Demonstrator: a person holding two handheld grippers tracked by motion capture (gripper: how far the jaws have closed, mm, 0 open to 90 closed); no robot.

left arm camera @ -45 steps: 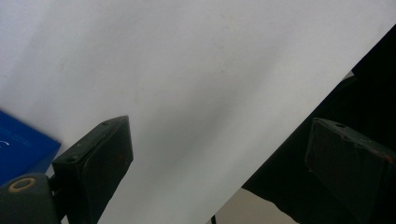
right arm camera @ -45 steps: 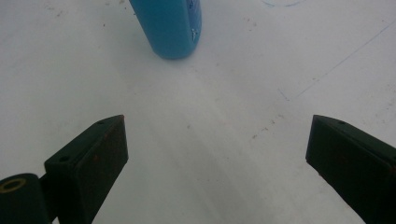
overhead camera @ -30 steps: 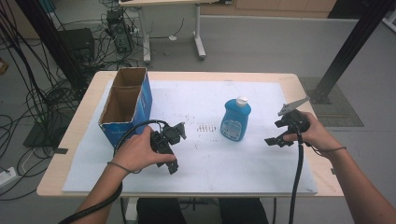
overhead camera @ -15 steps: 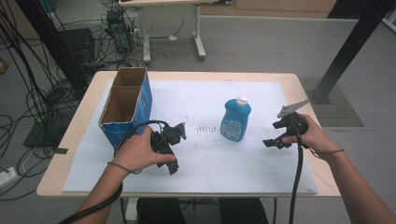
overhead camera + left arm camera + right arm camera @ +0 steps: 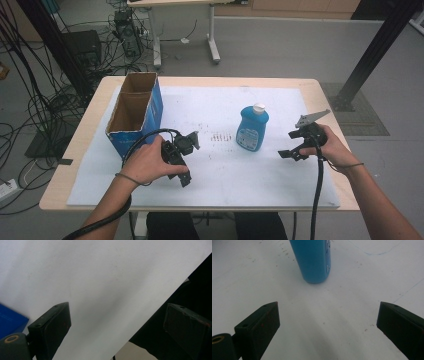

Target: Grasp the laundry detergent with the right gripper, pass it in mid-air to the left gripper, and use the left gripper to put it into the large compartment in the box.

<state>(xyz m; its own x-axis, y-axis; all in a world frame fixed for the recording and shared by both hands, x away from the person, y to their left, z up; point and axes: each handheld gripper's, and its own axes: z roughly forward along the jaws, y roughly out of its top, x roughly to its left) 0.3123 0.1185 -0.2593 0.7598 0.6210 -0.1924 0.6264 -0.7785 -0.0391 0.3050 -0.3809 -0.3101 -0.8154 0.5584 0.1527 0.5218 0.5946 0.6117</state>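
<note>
High view: blue bottle (image 5: 252,128) upright mid-table on white sheet (image 5: 225,175), right gripper (image 5: 292,144) near it, jaws wide apart.

Likely rigid plastic, smooth and a bit slippery, possibly heavy with liquid; best taken across the broad body below the white cap (image 5: 258,107). Seen close in right gripper view (image 5: 313,260), path open. Left gripper (image 5: 187,159) resting on sheet, jaws apart, empty. Cardboard box (image 5: 134,112) well to the left, not in the way.
</note>
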